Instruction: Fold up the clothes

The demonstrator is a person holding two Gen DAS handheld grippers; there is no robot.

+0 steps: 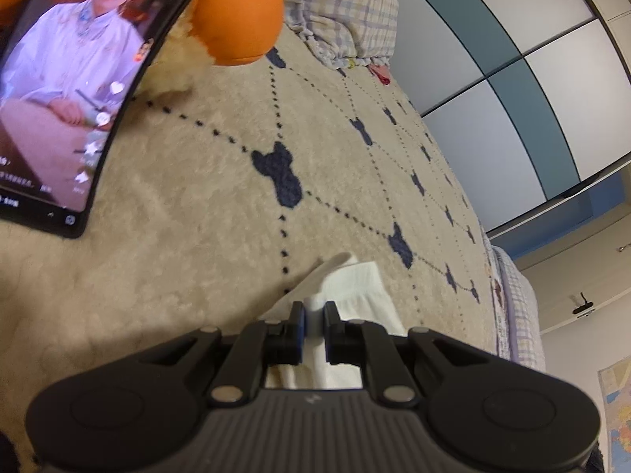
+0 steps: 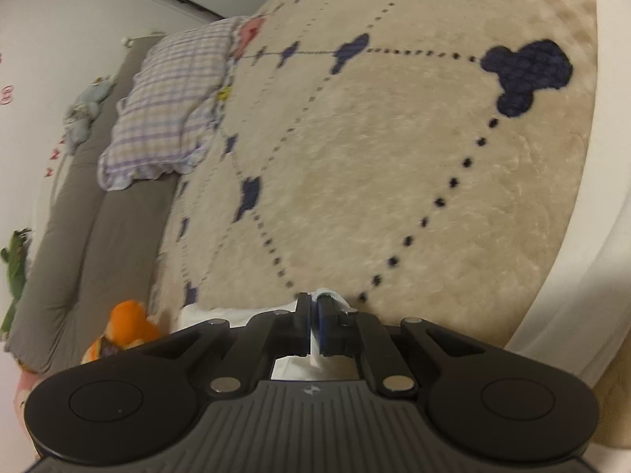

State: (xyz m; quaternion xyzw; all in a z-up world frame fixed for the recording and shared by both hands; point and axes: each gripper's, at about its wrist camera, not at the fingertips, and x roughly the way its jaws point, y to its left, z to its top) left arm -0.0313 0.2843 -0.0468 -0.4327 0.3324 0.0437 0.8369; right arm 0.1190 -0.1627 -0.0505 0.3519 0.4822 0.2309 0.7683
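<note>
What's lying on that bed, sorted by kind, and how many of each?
White garment, gripped by both the left gripper and the right gripper: 1
Plaid pillow: 1
Orange plush toy: 1
Phone playing a video: 1
Beige blanket with dark blue shapes: 1
Total: 5

We see the blanket [image 1: 221,276] spread over the bed, with the phone [image 1: 67,94] and stuffed toy [image 1: 236,12] on its left part, the pillow [image 1: 343,8] at its far end, and the garment [image 1: 351,287] on its near part.
</note>
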